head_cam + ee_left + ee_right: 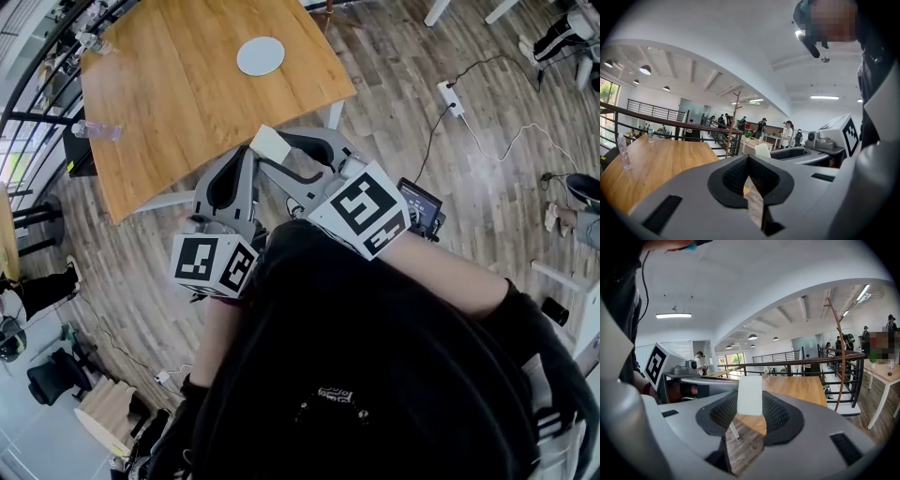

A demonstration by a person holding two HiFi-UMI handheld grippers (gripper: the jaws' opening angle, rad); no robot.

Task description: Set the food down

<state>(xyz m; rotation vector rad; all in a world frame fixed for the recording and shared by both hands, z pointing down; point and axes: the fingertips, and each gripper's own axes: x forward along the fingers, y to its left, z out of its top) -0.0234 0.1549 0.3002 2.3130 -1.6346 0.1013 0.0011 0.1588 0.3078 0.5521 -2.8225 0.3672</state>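
Sitting clamped between right fingers (783, 414): pale food (750, 395)

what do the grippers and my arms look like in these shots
Both the left gripper and right gripper are smooth grey shells with black textured pads. Each carries a white cube with black square markers: left cube, right cube. The person wears a black top.

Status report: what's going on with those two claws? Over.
Right gripper clamped on pale food slab. Left gripper shut, empty. Plate on table ahead; nothing blocking.
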